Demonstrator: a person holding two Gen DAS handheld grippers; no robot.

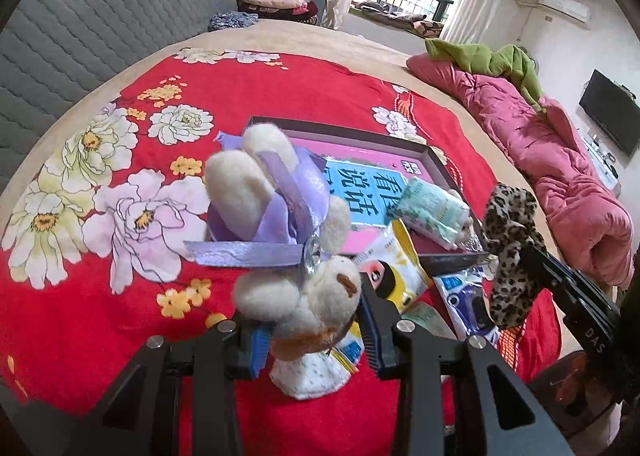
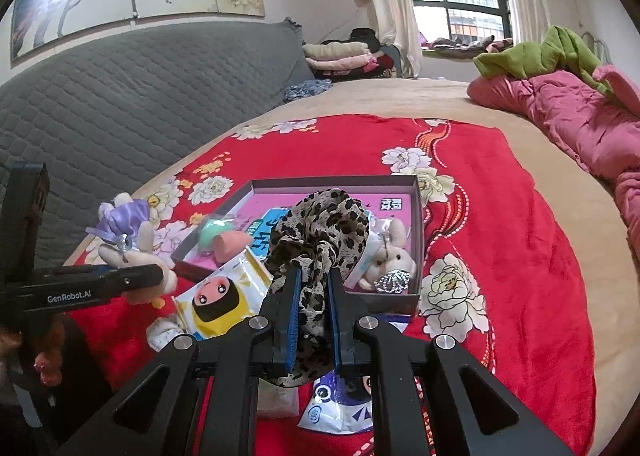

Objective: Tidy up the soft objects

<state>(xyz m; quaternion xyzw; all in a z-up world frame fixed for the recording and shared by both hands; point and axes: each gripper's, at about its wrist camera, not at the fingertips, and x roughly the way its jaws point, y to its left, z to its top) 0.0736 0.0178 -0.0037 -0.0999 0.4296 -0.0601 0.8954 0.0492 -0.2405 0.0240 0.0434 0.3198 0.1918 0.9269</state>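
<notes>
Currently the left gripper [image 1: 310, 330] pinches the plush bear [image 1: 288, 240] by its head, held above the red blanket [image 1: 120, 316], while the right gripper [image 2: 314, 320] clamps the leopard scrunchie [image 2: 320, 228] just in front of the box [image 2: 416, 256]. Carry each item over the box rim before spreading the fingers. Lower the scrunchie clear of the small plush toy [image 2: 390, 256] already lying inside.
</notes>
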